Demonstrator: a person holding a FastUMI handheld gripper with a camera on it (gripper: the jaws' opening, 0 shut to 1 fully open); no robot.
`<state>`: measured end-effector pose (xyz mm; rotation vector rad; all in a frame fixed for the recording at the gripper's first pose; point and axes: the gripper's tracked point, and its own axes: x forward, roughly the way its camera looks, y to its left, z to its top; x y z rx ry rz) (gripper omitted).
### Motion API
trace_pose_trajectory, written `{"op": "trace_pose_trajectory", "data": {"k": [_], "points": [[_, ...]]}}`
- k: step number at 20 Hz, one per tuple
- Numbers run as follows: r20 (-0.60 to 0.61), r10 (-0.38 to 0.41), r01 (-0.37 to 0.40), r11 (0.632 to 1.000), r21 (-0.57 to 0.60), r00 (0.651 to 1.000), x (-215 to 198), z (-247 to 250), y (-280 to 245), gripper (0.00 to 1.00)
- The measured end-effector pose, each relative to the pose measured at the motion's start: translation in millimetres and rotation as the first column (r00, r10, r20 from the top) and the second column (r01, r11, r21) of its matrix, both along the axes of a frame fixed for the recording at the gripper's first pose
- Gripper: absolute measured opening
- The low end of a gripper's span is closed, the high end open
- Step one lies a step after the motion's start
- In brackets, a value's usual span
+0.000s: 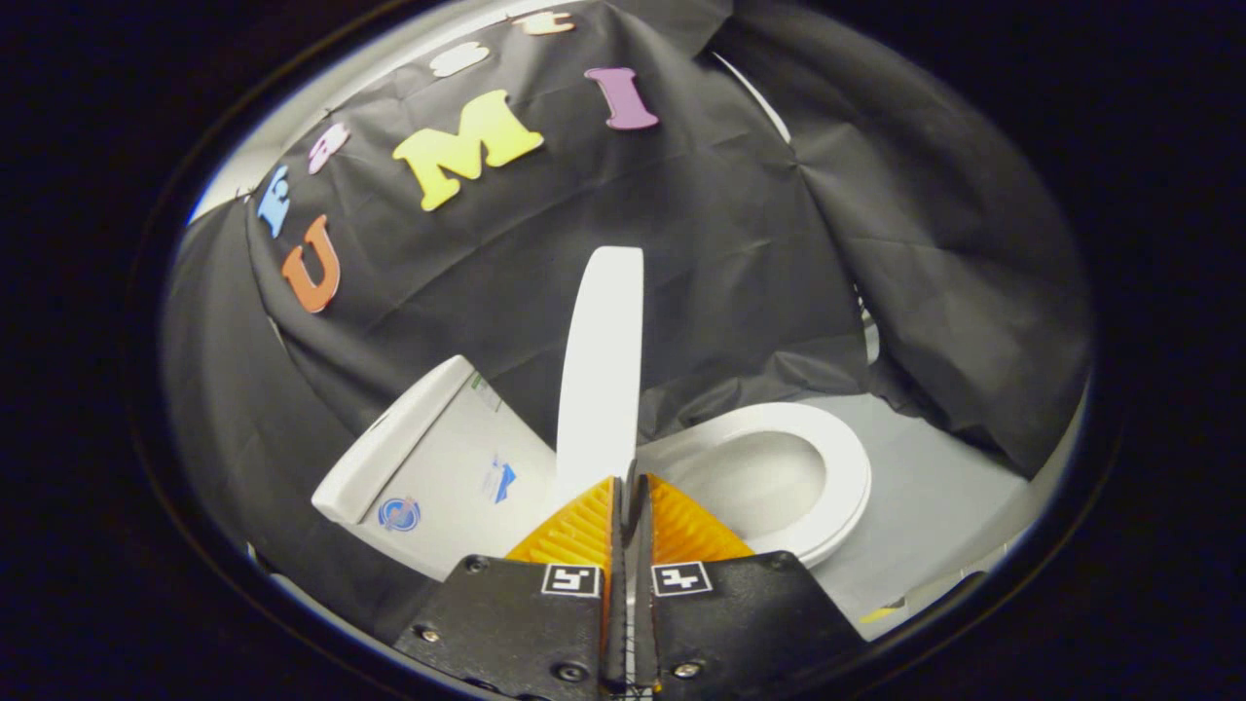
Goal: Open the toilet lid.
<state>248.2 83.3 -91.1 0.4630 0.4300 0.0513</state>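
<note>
A white toilet stands ahead, seen from the side. Its lid is raised and stands nearly upright, rising from just beyond my fingertips toward the black cloth. To the right of the lid, the seat ring lies flat around the open bowl. To the left sits the tank with small stickers on its side. My gripper is shut, its fingers pressed together with nothing visible between them. The tips sit right in front of the lid's lower end; I cannot tell whether they touch it.
Black cloth walls close in behind and to the right of the toilet. Grey floor shows to the right of the bowl, with a small yellow mark near the front.
</note>
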Motion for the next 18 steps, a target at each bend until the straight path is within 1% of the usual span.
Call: {"op": "trace_pose_trajectory", "data": {"k": [5,9,12,15,18], "points": [[0.011,0.029,-0.028,0.994,-0.103,1.0,-1,12,27,0.07],[0.017,0.061,-0.057,0.981,-0.186,0.998,0,22,50,0.07],[0.022,0.068,-0.061,0.97,-0.235,0.997,-1,24,63,0.07],[0.019,0.085,-0.077,0.96,-0.271,0.996,0,25,75,0.07],[0.014,0.082,-0.075,0.956,-0.284,0.997,1,29,84,0.07]]}}
